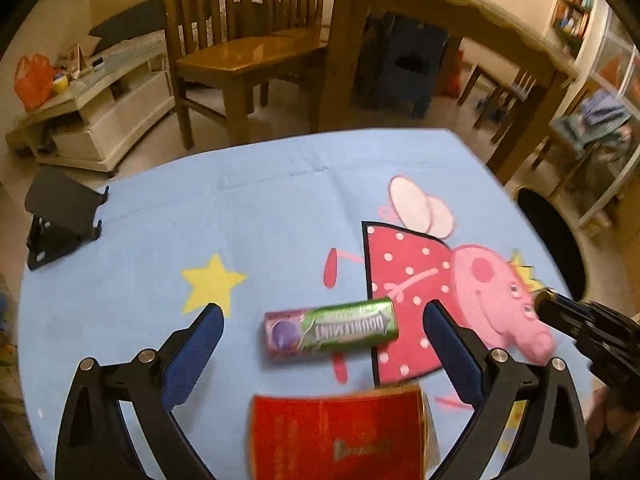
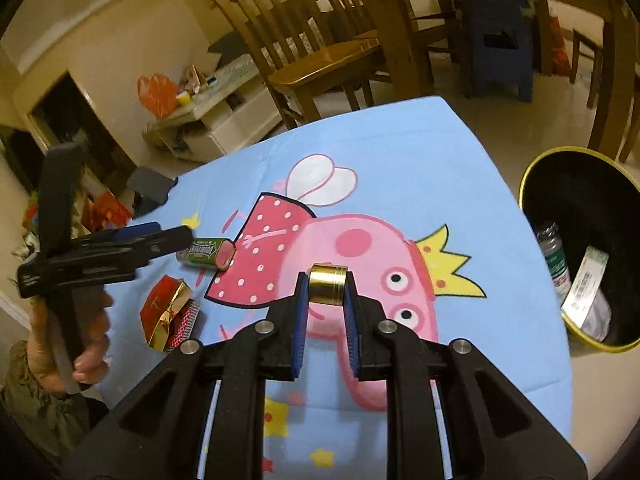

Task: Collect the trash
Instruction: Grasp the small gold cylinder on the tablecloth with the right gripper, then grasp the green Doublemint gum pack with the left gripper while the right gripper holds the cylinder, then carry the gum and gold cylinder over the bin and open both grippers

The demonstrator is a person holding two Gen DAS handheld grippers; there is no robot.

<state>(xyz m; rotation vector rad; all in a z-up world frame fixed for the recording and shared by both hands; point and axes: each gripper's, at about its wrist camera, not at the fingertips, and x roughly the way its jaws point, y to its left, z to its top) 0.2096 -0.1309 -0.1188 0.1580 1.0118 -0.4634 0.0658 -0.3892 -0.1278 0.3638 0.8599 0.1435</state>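
While the right gripper (image 2: 326, 288) pinches a short gold metal cap (image 2: 328, 285) above the blue cartoon-pig tablecloth (image 2: 420, 152), the left gripper (image 1: 322, 322) hangs wide open over a green gum pack (image 1: 332, 330), just beyond a red-and-gold packet (image 1: 340, 432). A black yellow-rimmed bin (image 2: 584, 200) stands at the table's right.

Your left gripper (image 1: 323, 324) hangs over the table (image 1: 280, 200) with its jaws set wide to either side of the gum pack (image 1: 331, 330), which lies flat on the cloth. Nearer you than the pack lies the flattened carton (image 1: 340, 432). A phone stand (image 1: 60, 216) sits at the table's far left corner. Your right gripper (image 2: 326, 292) is to the right of these, with a small metal cap (image 2: 328, 288) pinched between its pads. Off the table's right edge stands the bin (image 2: 580, 248) on the floor, with a bottle (image 2: 554, 256) and a box (image 2: 586, 284) inside. Behind the table stand chairs (image 1: 248, 40).
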